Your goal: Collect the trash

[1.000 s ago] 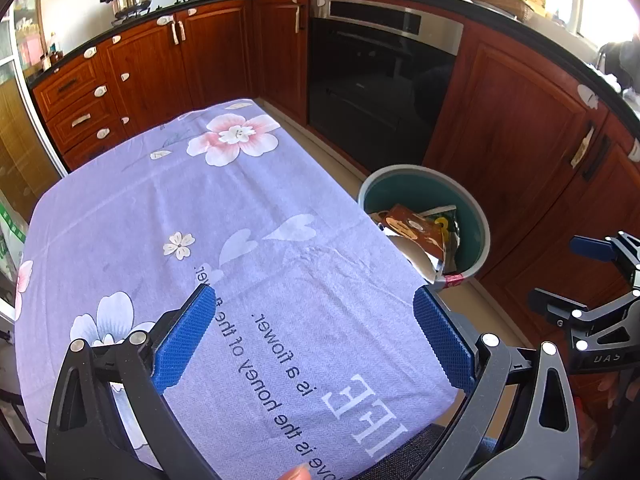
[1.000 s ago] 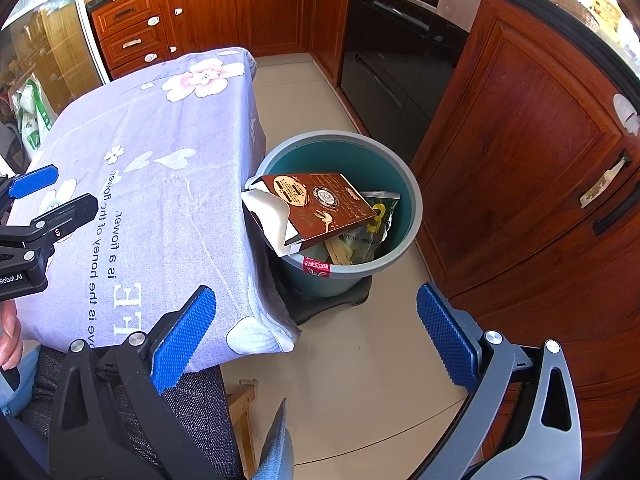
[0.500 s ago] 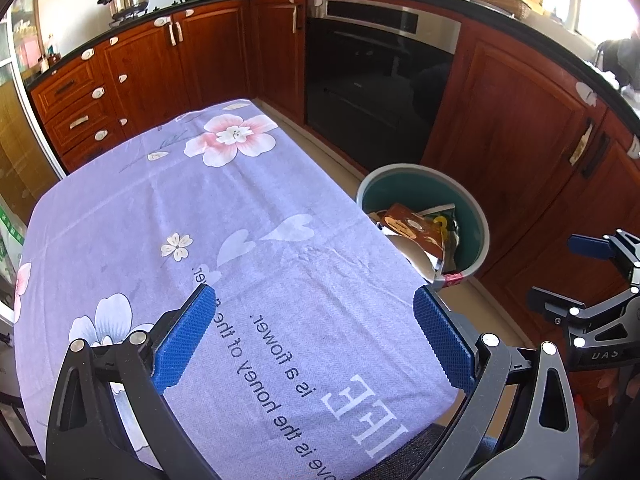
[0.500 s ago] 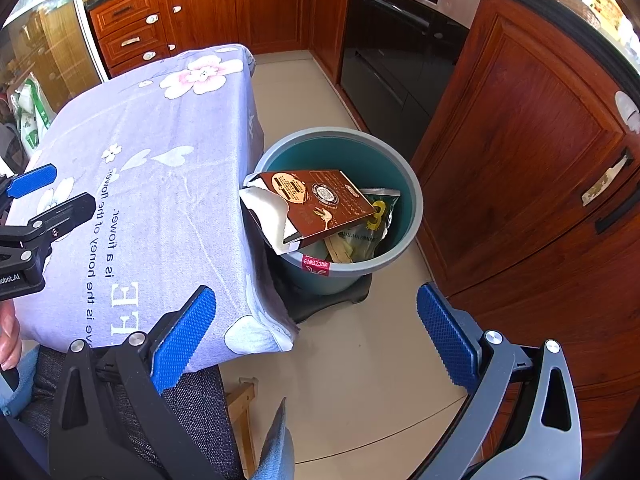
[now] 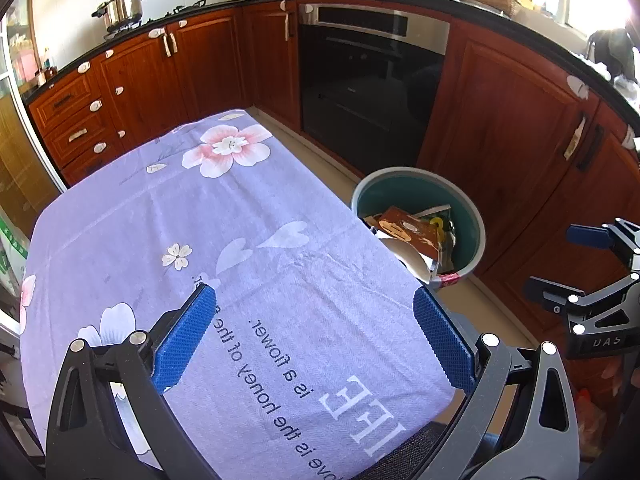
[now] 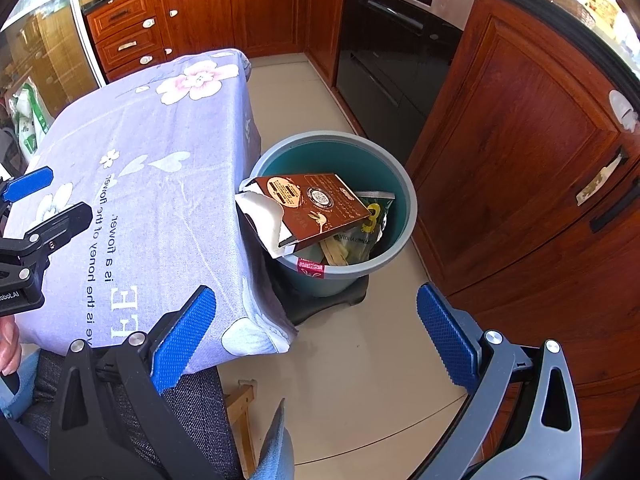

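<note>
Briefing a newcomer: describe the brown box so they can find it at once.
Start at the purple flowered tablecloth; on the floor off its edge, before the wooden cabinets, stands a teal bin. The brown box lies tilted atop its contents, its torn white end over the rim: the only brown carton, above a green and yellow wrapper.

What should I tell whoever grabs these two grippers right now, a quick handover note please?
Left gripper: open, empty, above the purple tablecloth.
Right gripper: open, empty, over the floor near the table corner.
Teal bin stands beside the table; a brown box leans on its rim, with a green-yellow wrapper under it.
Done: no trash shows on the cloth.
Left: perhaps push the box fully in.
</note>
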Tool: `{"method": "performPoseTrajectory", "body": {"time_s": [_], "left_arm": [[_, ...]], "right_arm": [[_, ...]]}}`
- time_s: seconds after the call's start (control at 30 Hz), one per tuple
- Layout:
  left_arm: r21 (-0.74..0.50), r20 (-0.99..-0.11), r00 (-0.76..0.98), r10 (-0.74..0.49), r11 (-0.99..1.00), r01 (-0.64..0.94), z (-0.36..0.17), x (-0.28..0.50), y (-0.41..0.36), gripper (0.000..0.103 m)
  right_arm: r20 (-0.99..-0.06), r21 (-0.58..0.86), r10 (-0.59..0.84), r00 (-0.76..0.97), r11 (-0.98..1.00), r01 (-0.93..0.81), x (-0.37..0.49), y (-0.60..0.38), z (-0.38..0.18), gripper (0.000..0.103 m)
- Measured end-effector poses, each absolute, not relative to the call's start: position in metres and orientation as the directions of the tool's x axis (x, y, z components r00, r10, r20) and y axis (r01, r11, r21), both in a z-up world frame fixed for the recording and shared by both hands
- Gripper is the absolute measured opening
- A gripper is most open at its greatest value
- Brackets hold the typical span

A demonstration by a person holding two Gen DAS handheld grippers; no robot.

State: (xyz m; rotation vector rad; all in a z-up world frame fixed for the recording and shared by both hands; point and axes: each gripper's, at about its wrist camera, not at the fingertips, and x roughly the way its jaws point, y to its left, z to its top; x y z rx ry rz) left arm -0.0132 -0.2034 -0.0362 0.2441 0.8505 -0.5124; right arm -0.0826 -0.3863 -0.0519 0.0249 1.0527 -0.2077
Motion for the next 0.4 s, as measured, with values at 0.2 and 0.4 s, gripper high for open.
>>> {"method": "performPoseTrajectory", "body": {"time_s": [0.2, 0.4], "left_arm": [[0.016, -0.760, 0.560, -0.330, 0.852, 0.523, -0.032, -0.015, -0.204, 0.099], [0.019, -0.756, 0.566, -0.329, 0.853, 0.522, -0.029, -0.015, -0.205, 0.099]], "right_arm": [[-0.857, -0.080, -0.163, 0.489, 0.979, 0.187, -0.085, -0.388, -0.045, 0.097], [-0.847, -0.081, -0.171, 0.504, 0.978, 0.194, -0.086, -0.391, -0.037, 0.097]]}}
